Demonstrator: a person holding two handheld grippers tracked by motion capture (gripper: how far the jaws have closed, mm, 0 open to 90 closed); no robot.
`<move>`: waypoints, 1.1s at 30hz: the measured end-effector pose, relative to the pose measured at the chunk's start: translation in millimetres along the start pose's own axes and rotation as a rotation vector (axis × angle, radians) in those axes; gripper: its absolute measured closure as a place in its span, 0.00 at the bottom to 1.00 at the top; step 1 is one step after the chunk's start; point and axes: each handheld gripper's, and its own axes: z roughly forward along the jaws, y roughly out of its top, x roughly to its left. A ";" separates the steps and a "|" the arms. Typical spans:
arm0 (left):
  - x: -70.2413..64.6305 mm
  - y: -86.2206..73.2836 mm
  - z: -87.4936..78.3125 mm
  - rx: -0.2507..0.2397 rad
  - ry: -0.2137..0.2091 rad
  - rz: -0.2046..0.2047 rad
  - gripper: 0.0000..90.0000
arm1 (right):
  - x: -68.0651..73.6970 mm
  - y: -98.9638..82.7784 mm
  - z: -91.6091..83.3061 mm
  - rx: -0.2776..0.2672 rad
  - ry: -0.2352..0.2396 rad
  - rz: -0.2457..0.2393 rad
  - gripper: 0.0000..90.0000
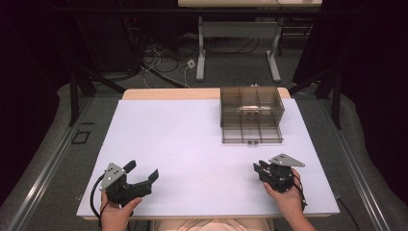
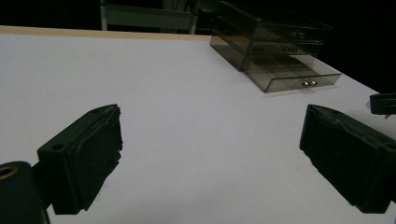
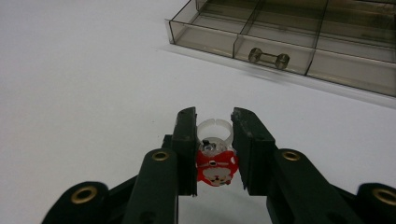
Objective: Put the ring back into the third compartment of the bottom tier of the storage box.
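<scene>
Right gripper (image 3: 214, 123) clamps a red toy ring (image 3: 214, 161) above the table, short of the open drawer (image 3: 243, 39). Left gripper (image 2: 210, 158) idle, jaws wide. Next, probably: carry ring over a drawer compartment, release.

White counter (image 1: 192, 144) mid-frame. Smoky clear drawer box (image 1: 251, 103) upper right, bottom drawer (image 1: 251, 132) pulled out. Left gripper (image 1: 144, 174) lower left, jaws wide apart. Right gripper (image 1: 258, 168) lower right, jaws close together, contents too small to tell.
</scene>
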 end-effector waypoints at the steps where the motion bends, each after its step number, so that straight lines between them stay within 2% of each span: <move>1: -0.1 0.0 0.0 0.000 0.000 0.000 0.07 | -1.3 1.0 -1.2 -0.002 0.004 0.006 0.79; 15: -0.1 -0.1 0.1 0.002 0.000 0.000 0.07 | -7.3 5.6 -7.8 -0.021 0.000 0.025 0.79; 25: 0.0 -0.3 0.7 0.002 0.006 -0.003 0.07 | -8.7 12.1 -13.3 -0.030 -0.007 0.013 0.79; 29: -0.1 -0.3 1.0 0.002 0.008 -0.002 0.07 | -10.1 13.9 -13.9 -0.028 0.001 0.033 0.79; 33: -0.1 -0.4 1.4 0.002 0.008 -0.005 0.07 | -10.7 17.5 -14.8 -0.018 -0.002 0.026 0.79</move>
